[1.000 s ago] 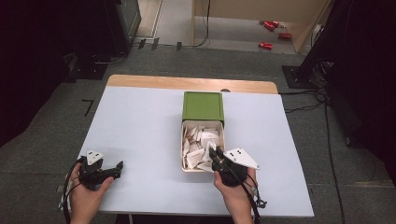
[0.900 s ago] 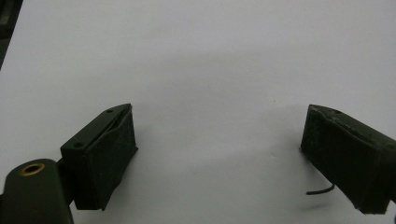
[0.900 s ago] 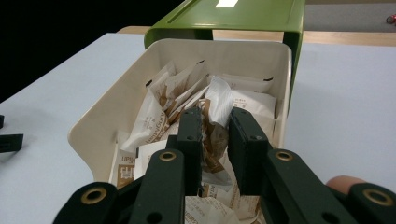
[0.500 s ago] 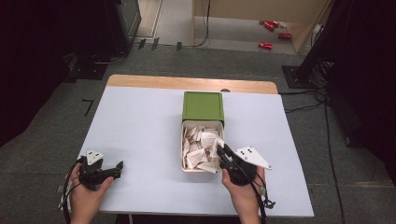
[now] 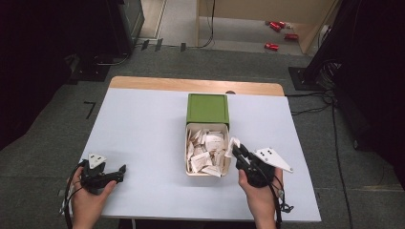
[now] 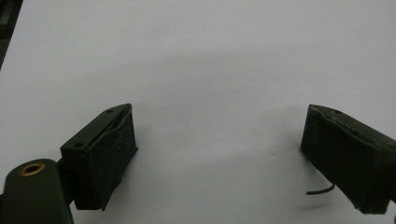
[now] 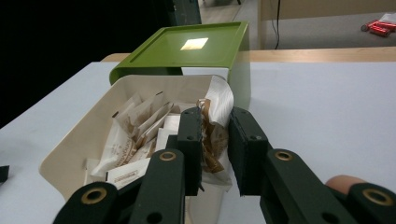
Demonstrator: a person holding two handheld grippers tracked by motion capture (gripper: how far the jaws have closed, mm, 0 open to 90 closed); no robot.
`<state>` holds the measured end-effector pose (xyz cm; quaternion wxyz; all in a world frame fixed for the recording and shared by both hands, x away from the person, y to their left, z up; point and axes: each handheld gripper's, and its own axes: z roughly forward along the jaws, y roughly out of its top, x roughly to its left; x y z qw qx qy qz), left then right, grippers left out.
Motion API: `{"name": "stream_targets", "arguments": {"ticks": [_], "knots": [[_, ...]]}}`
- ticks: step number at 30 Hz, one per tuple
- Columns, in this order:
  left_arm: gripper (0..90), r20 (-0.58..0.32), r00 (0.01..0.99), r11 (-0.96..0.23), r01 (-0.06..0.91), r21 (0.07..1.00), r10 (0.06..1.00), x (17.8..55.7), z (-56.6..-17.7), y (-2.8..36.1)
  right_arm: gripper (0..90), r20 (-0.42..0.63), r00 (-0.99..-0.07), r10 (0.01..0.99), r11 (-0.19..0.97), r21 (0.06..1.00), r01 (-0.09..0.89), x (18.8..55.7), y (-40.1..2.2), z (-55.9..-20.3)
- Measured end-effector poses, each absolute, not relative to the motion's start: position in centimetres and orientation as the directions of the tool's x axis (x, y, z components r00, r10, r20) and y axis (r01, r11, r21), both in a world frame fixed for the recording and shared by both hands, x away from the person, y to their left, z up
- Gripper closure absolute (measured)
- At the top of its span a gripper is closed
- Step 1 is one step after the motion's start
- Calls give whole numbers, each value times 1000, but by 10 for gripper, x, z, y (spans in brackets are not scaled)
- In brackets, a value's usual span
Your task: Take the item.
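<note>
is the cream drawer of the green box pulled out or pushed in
Pulled out. The cream drawer sticks out of the green box toward the person, its pile of paper sachets uncovered.

Table (image 5: 143, 143): I log one pale blue-white top with a bare wooden strip (image 5: 157, 85) along its far edge, standing on grey carpet floor (image 5: 47, 157). On it I count one green box (image 5: 207, 109) at the middle toward the far side, and touching its near face a cream tray (image 5: 187, 151) that holds a heap of paper sachets (image 5: 205, 150). Beyond the table, I note red items (image 5: 278, 28) lying on the floor, too small to tell.
</note>
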<state>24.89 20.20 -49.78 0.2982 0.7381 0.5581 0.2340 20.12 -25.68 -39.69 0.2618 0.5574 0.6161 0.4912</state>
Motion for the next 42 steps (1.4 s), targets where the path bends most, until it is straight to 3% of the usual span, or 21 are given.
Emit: {"name": "stream_targets", "arguments": {"ticks": [21, 42], "knots": [[107, 12, 267, -199, 684, 702, 963, 249, -498, 202, 767, 247, -158, 956, -160, 891, 424, 204, -290, -402], [107, 12, 267, -198, 684, 702, 964, 249, -498, 202, 768, 237, -69, 969, -176, 858, 482, 219, -316, -440]]}}
